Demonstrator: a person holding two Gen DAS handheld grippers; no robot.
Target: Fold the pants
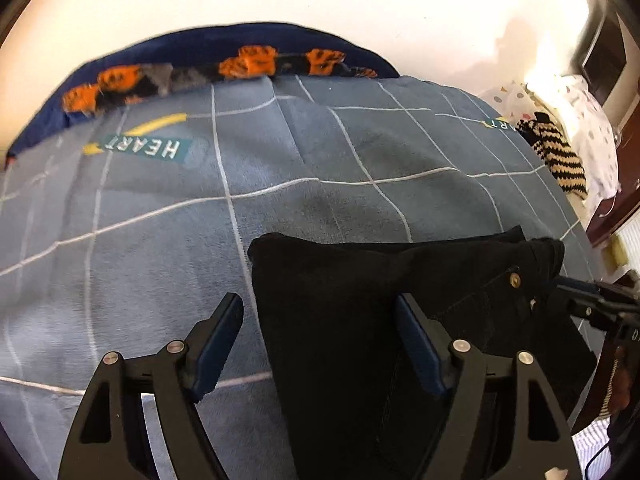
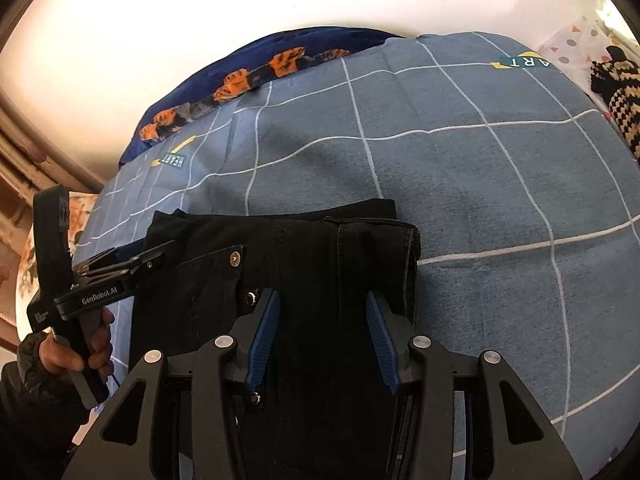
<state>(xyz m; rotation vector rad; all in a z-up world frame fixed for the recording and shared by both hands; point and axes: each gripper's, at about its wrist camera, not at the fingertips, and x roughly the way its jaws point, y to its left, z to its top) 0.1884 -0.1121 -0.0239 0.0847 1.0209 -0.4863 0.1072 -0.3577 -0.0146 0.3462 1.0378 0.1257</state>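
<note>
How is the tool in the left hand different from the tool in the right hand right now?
The left tool has its jaws spread wider than the right tool. The left tool sits over the side edge of the black pants, with one finger above the blue bed cover, while the right tool has both fingers over the pants near the waistband. Both are black with blue pads, point down at the bed, and neither grips the cloth.

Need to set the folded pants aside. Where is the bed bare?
Bare blue bedspread lies beyond the black pants, toward the orange-patterned blanket, and to their right. The far right edge is crowded by a striped knit.
</note>
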